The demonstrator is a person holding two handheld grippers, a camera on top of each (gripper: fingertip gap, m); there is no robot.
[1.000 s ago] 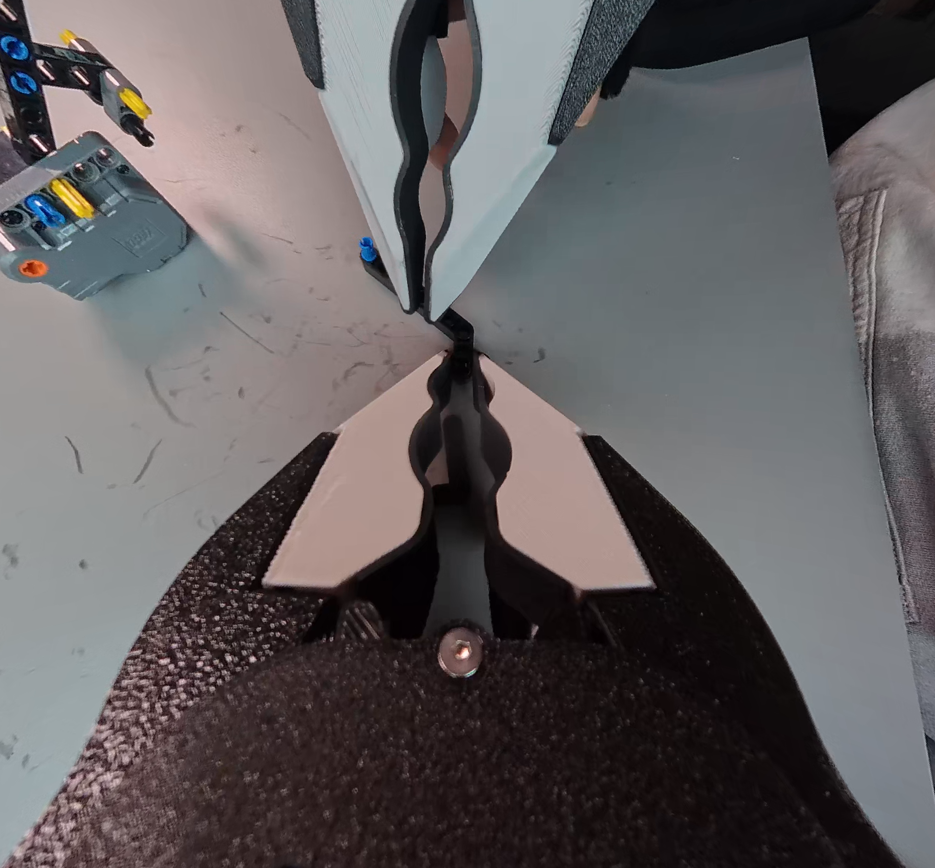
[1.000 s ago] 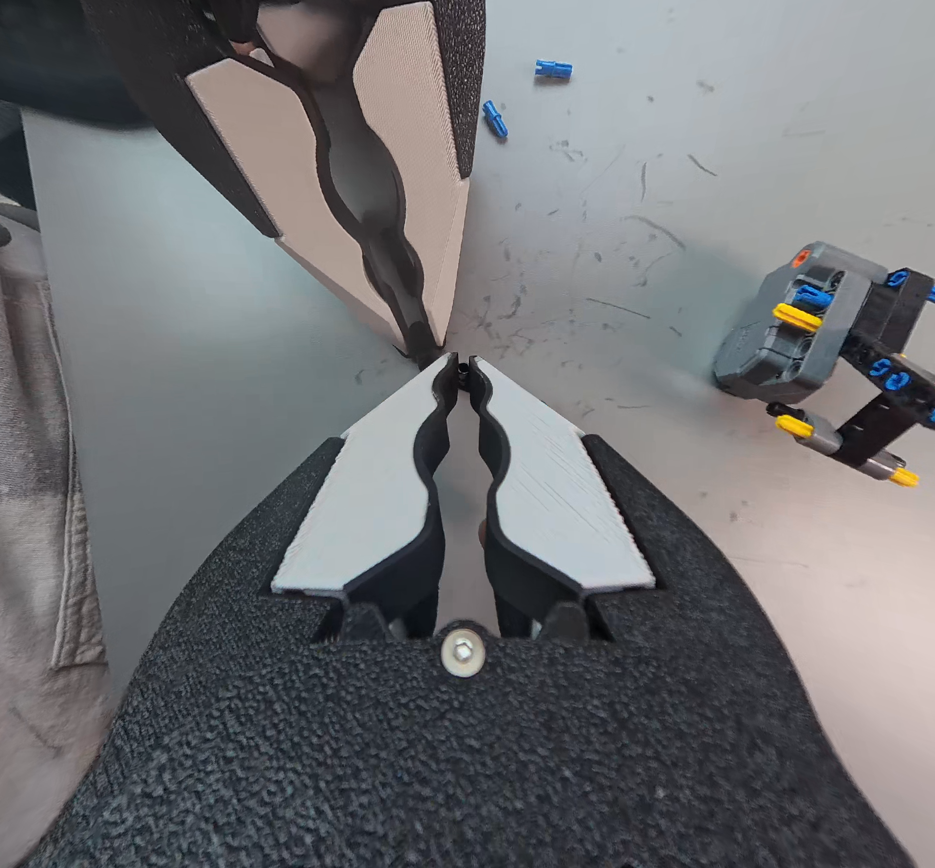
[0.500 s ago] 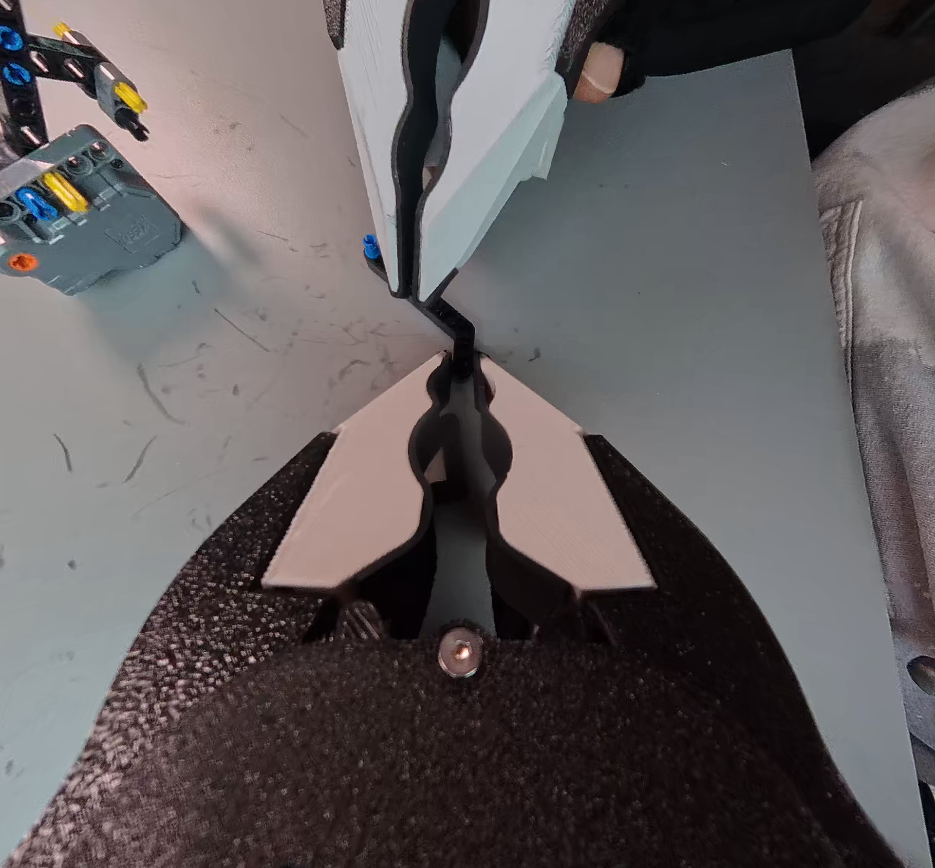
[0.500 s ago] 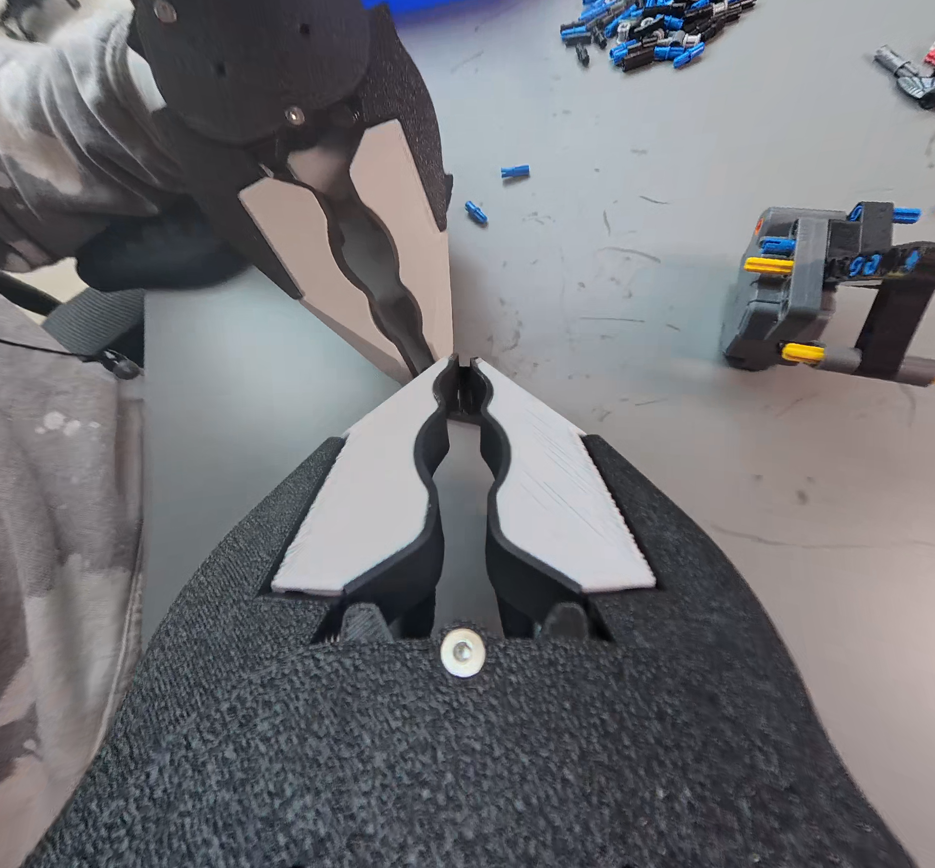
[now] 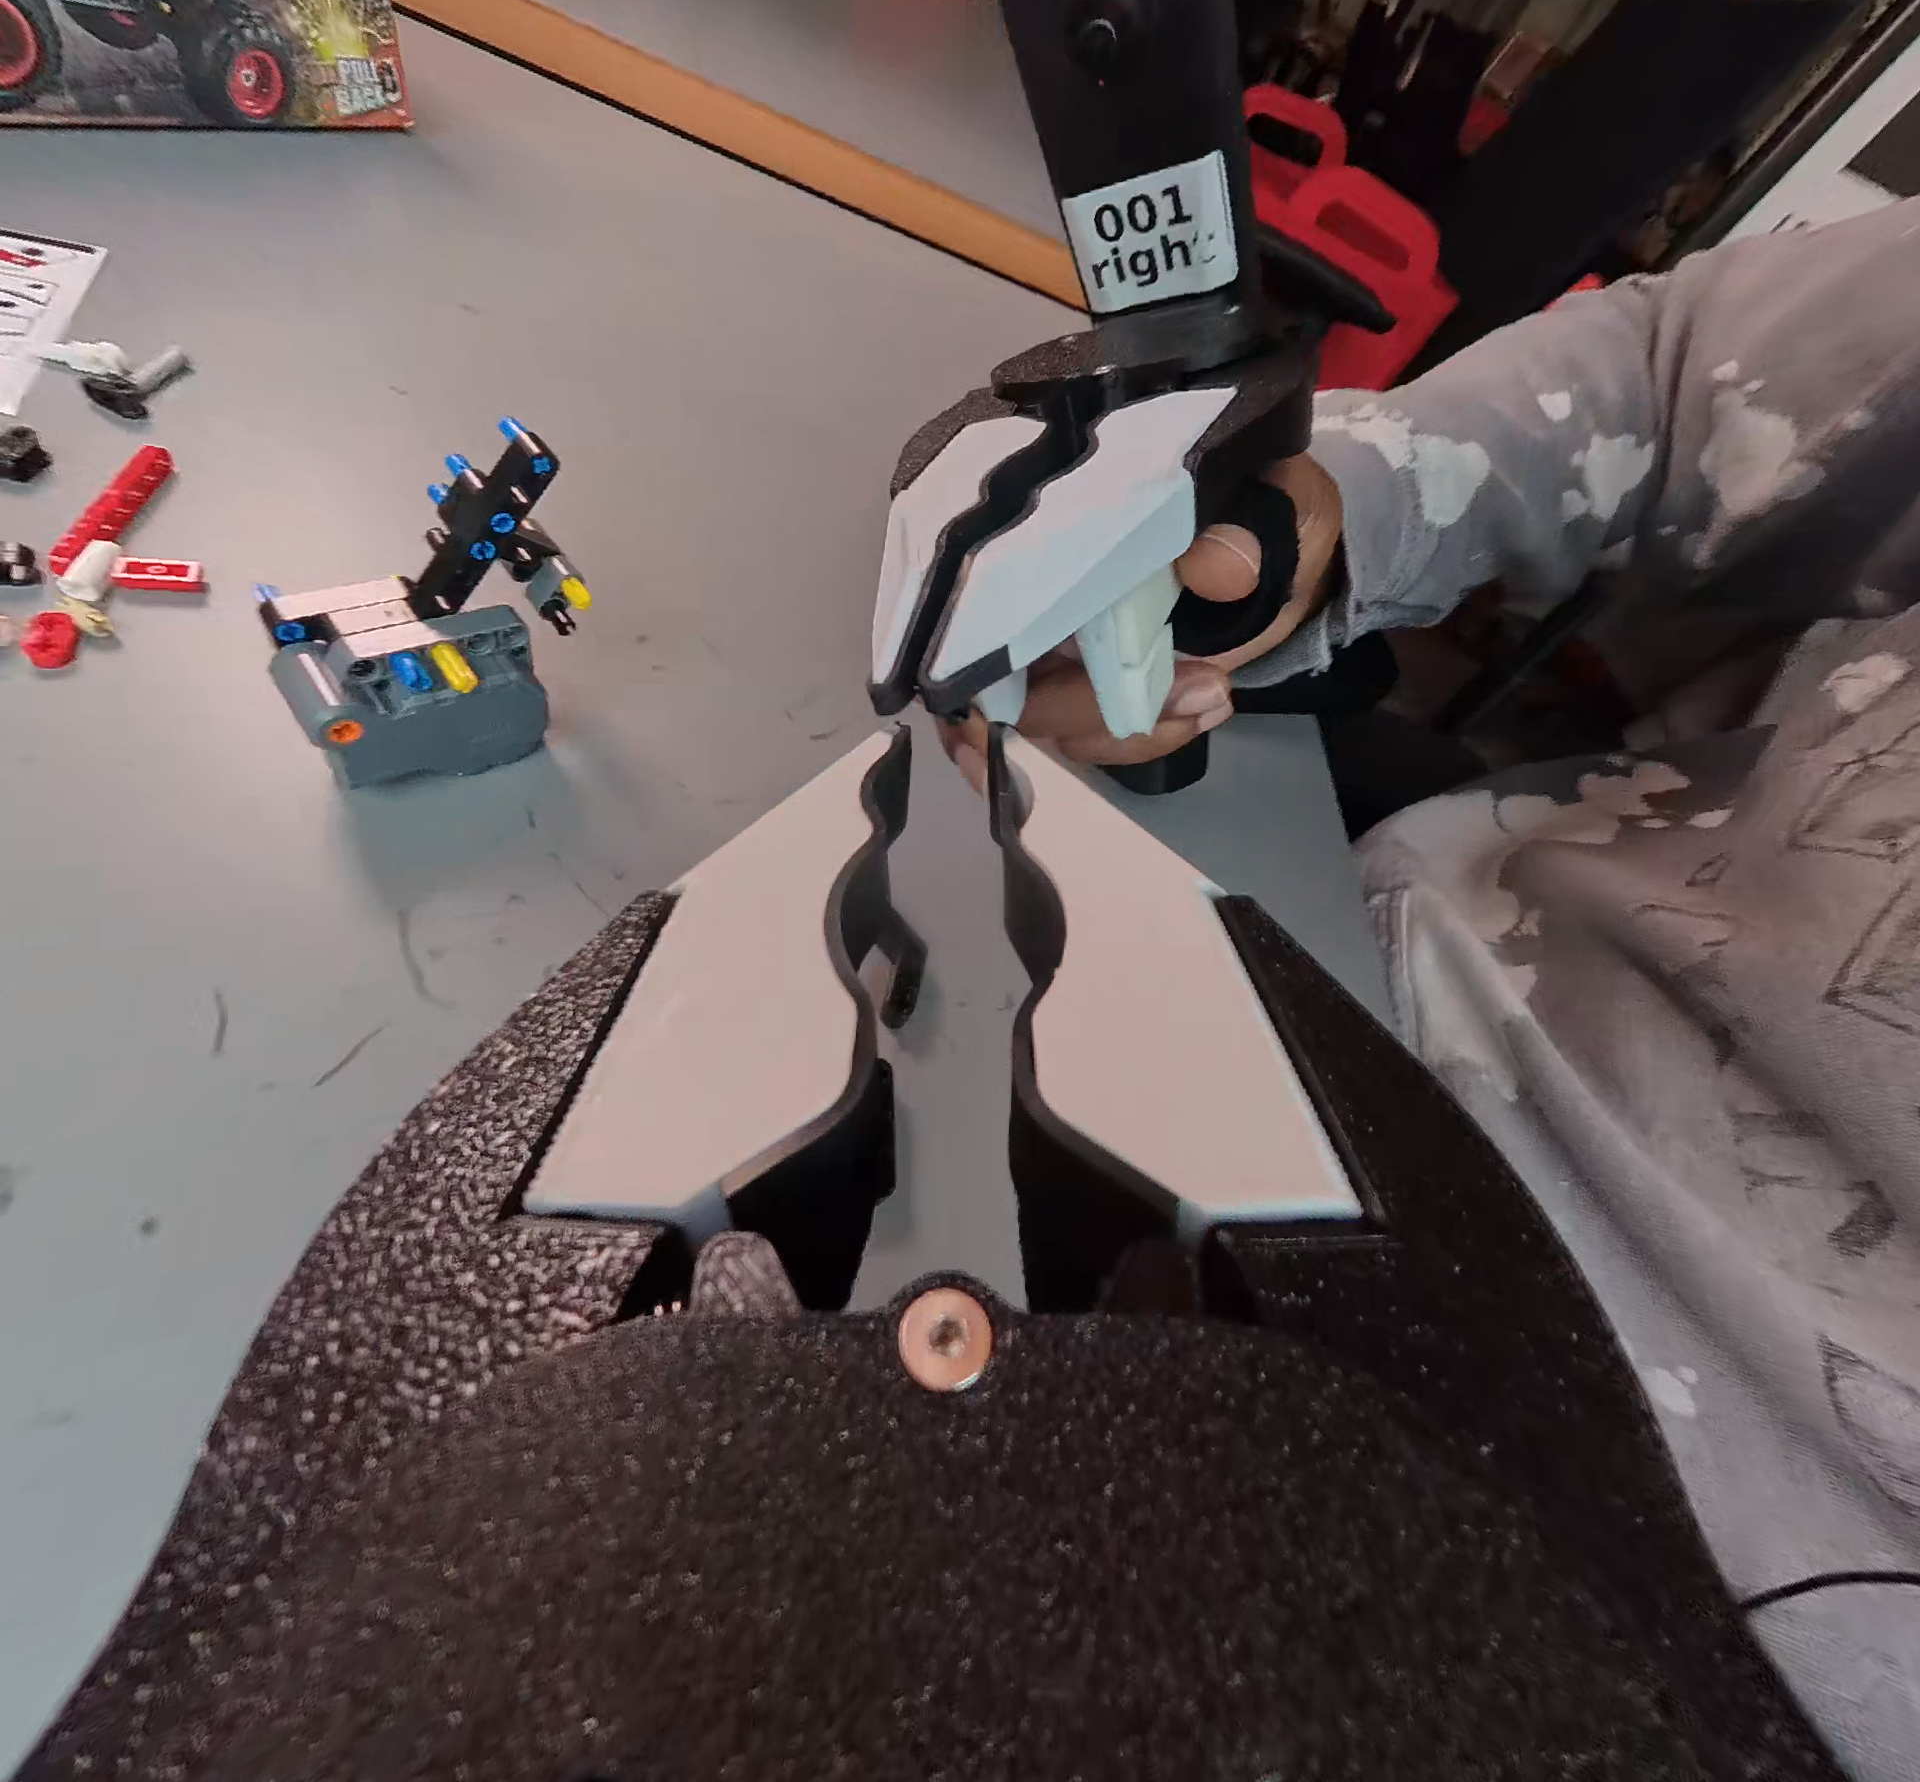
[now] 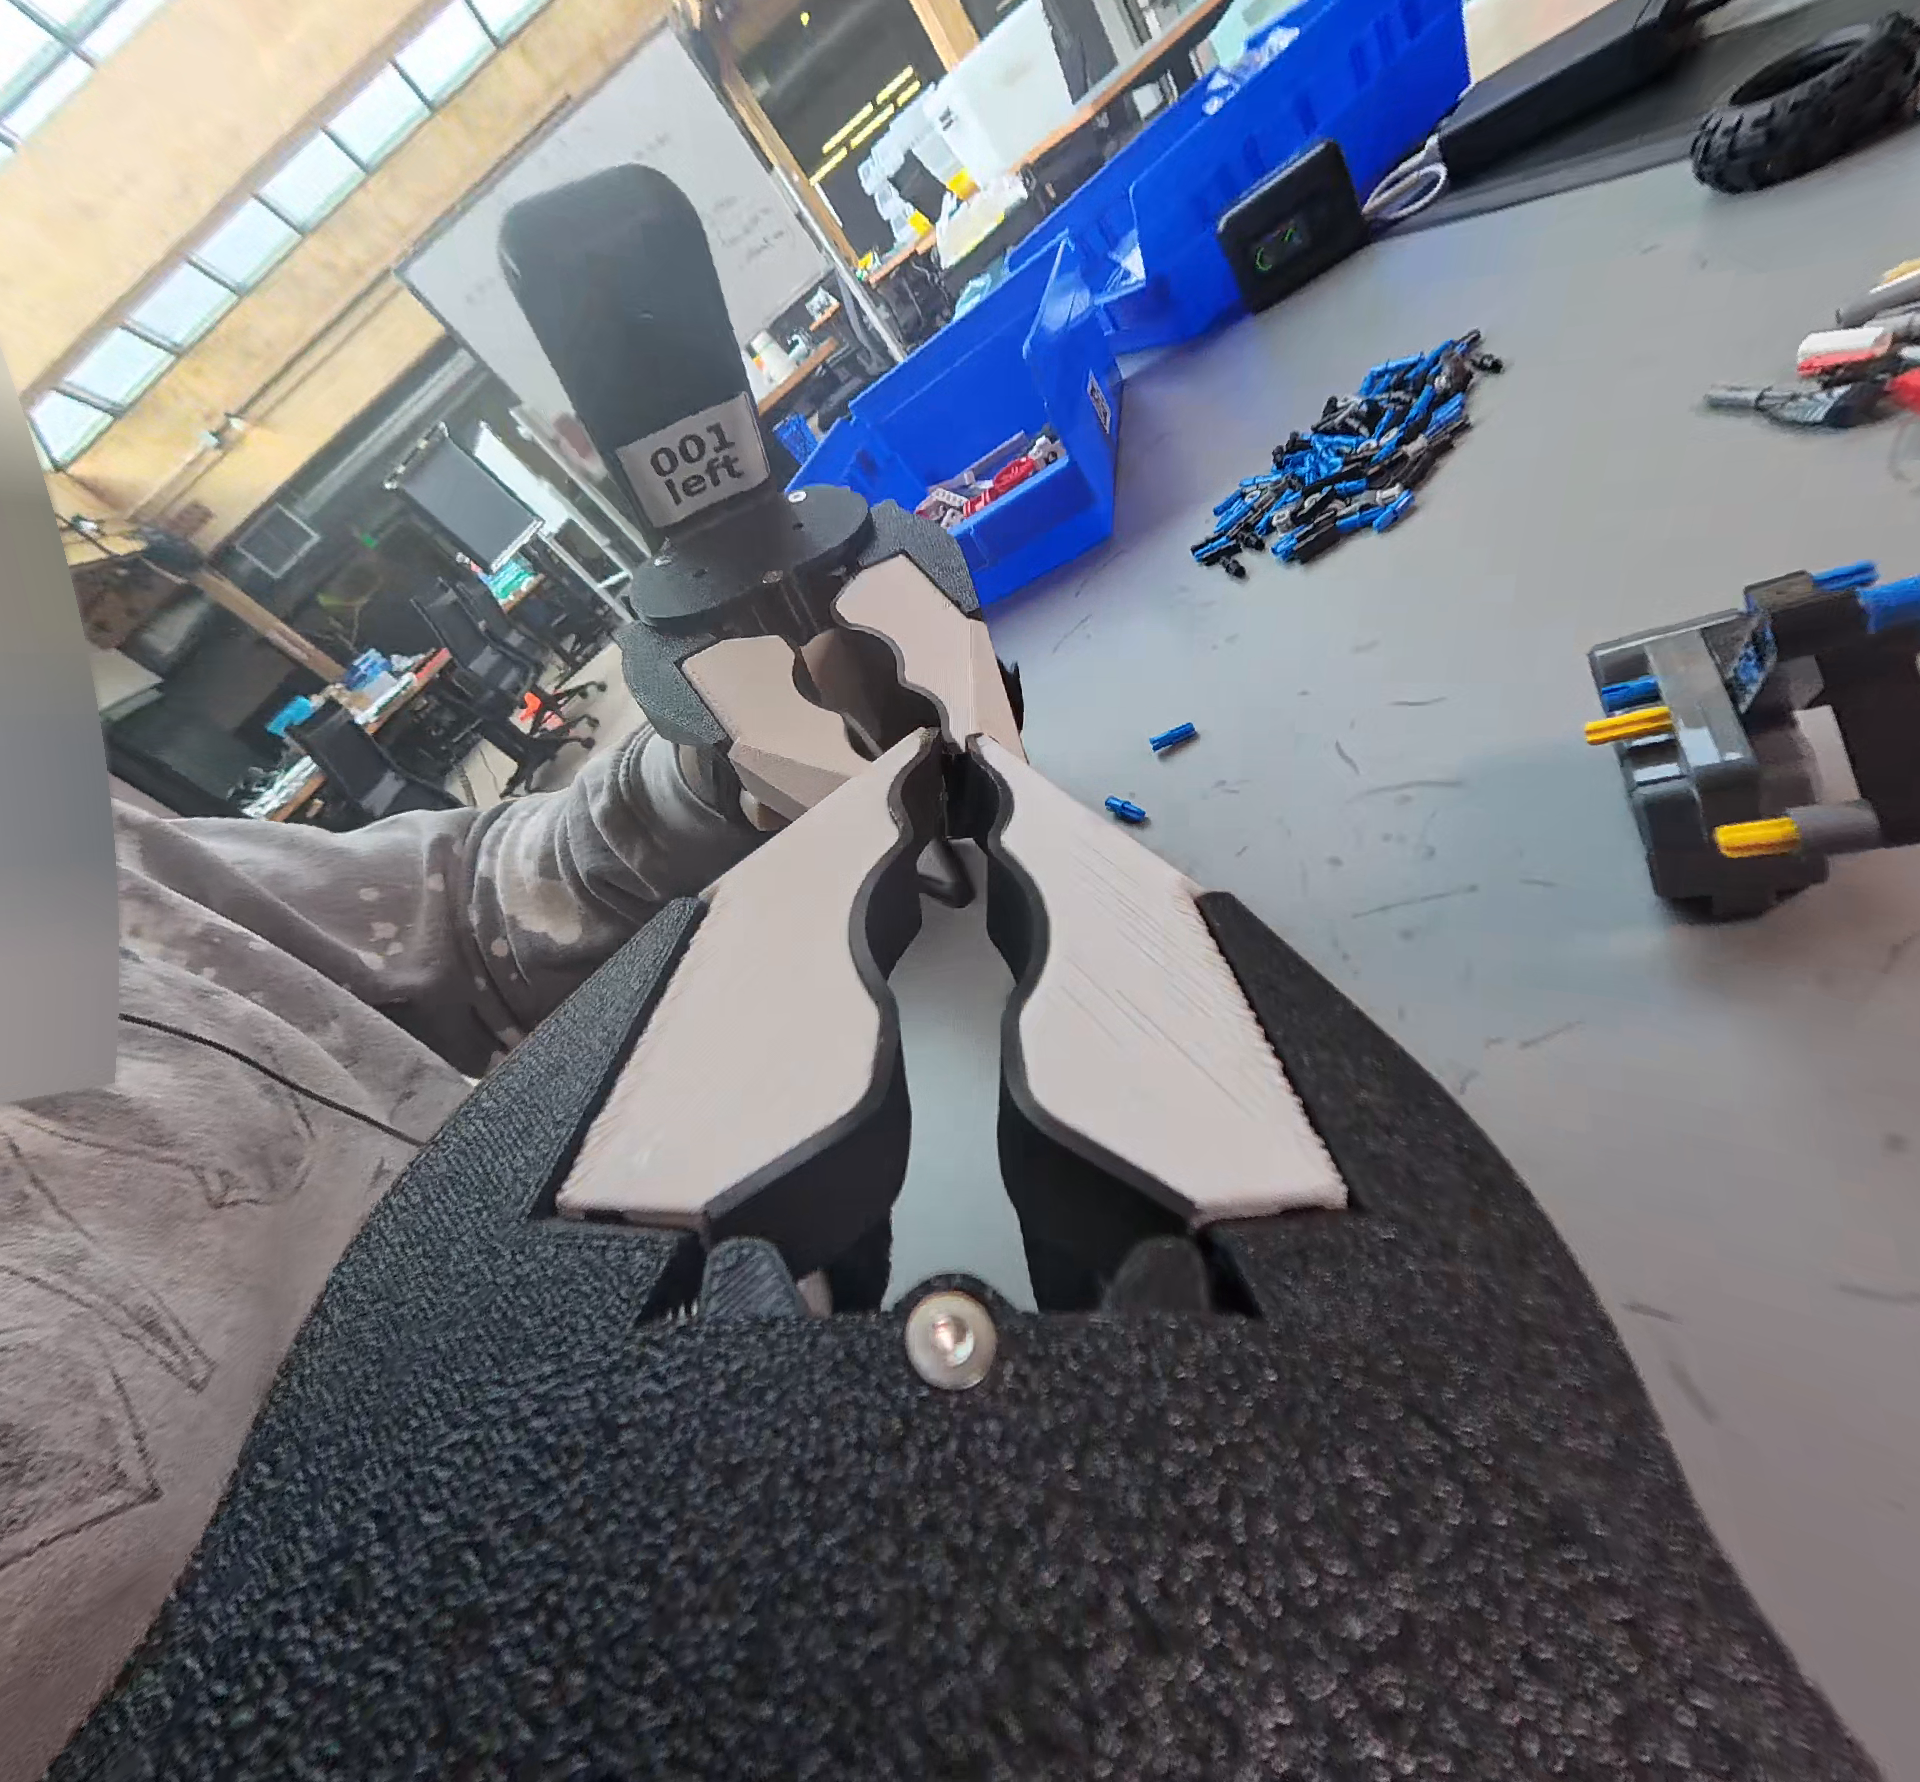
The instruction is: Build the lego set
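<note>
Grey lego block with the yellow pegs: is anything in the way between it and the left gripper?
No, nothing that I can see. Only bare, scuffed table lies between the left gripper and the grey lego block. The right gripper hangs by the left one's tips, not on the block's side.

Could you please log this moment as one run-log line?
left gripper: open | right gripper: nearly shut, grip unclear | black piece: below tips, seemingly unheld | assembly: on table, untouched

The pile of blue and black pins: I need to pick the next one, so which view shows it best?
The right wrist view: the pile of blue and black pins lies there unobstructed on the grey table. The left wrist view does not show the pile.
</note>
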